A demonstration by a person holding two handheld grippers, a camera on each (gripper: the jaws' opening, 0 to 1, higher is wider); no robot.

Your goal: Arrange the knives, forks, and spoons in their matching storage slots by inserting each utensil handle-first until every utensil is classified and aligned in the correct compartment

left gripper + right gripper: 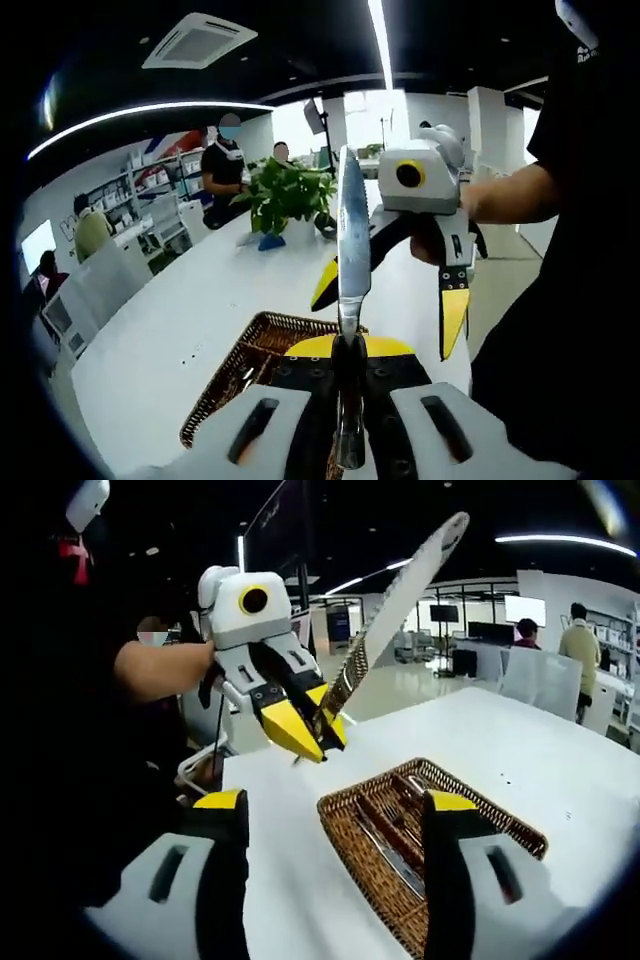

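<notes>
My left gripper (350, 348) is shut on a serrated steel knife (352, 230), whose blade points straight up and away along the jaws. In the right gripper view the same left gripper (322, 738) holds the knife (405, 585) slanting up to the right, above the white table. A woven wicker utensil tray (500, 825) with long compartments lies on the table and holds several metal utensils. Part of the tray (235, 365) lies below the left jaws. My right gripper (335, 810) stands open above the tray's near end, holding nothing. It also hangs open just right of the blade (390, 305).
The long white table (190, 300) runs away from me; a potted plant (285, 195) stands at its far end. A person's forearm (510, 195) reaches in from the right. Several people and shelves fill the background. The table edge (230, 770) is near the tray.
</notes>
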